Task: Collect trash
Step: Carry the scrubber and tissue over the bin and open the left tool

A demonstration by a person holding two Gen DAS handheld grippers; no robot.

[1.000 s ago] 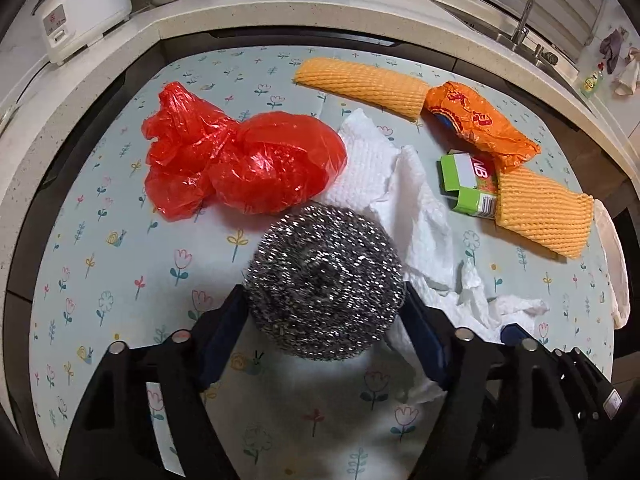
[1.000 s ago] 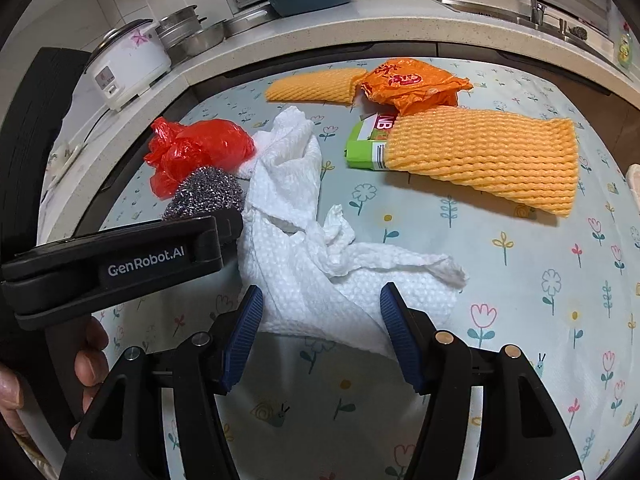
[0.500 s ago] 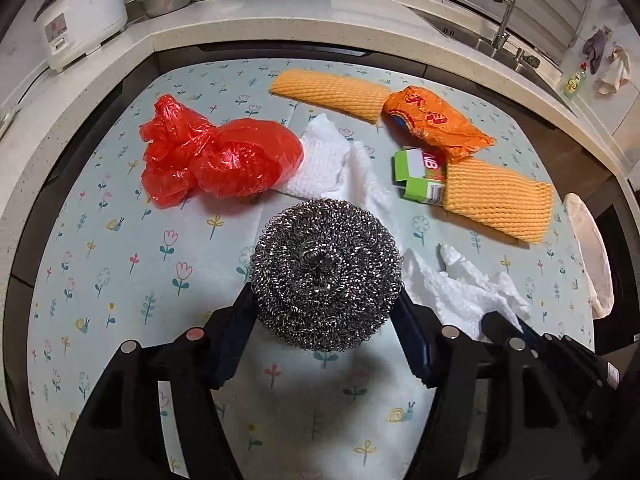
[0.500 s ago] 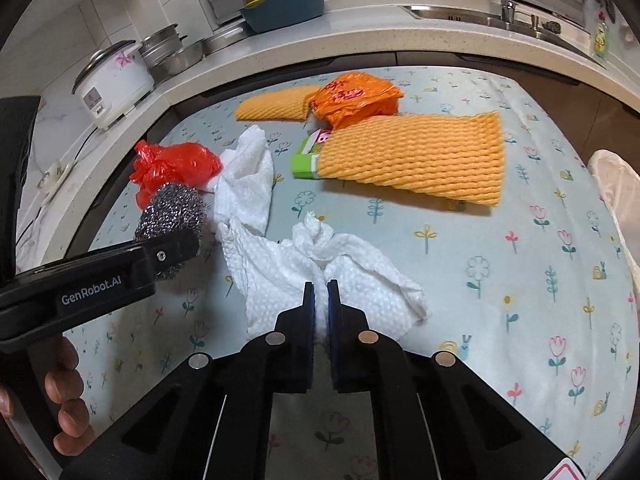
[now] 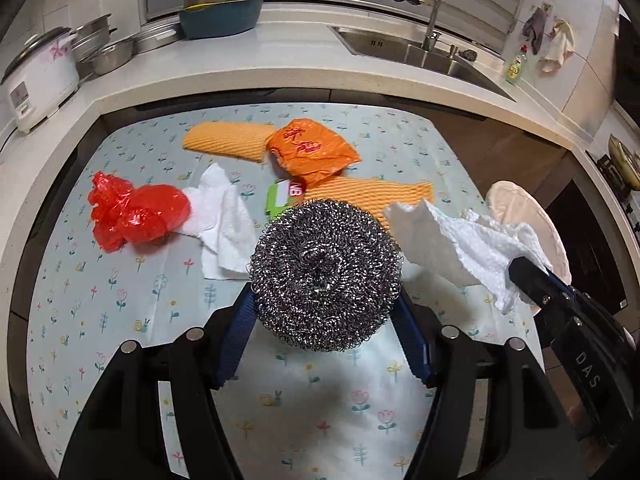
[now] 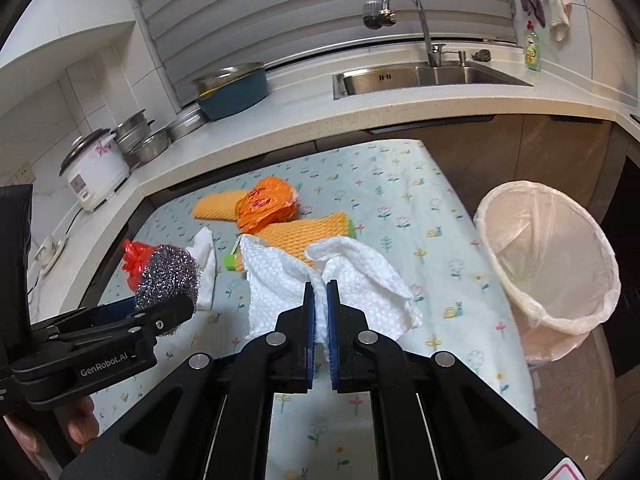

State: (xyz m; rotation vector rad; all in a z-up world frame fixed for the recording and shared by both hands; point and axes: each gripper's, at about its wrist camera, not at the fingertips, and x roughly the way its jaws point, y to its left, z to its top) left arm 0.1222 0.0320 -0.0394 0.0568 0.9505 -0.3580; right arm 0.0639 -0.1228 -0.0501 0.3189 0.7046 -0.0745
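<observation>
My left gripper (image 5: 326,320) is shut on a round steel wool scrubber (image 5: 325,274), held above the flowered table mat (image 5: 120,300). In the right wrist view my right gripper (image 6: 321,300) is shut on a crumpled white paper towel (image 6: 360,276), lifted off the mat; the same paper towel (image 5: 460,248) hangs at the right in the left wrist view. On the mat lie a red plastic bag (image 5: 136,214), a second white paper towel (image 5: 224,228), an orange bag (image 5: 312,152), two orange foam nets (image 5: 228,142) and a green carton (image 5: 280,196). A lined trash bin (image 6: 548,256) stands right of the table.
A white counter (image 6: 280,120) wraps around the table's far side with a rice cooker (image 6: 94,168), steel pots (image 6: 140,136), a blue basin (image 6: 232,88) and a sink (image 6: 424,74) with a faucet. A person's fingers (image 6: 80,424) hold the left gripper's handle.
My right gripper shut on the white paper towel and lifted it. Both grippers rose and swung right, bringing the trash bin into view. The scrubber stays in my left gripper.
</observation>
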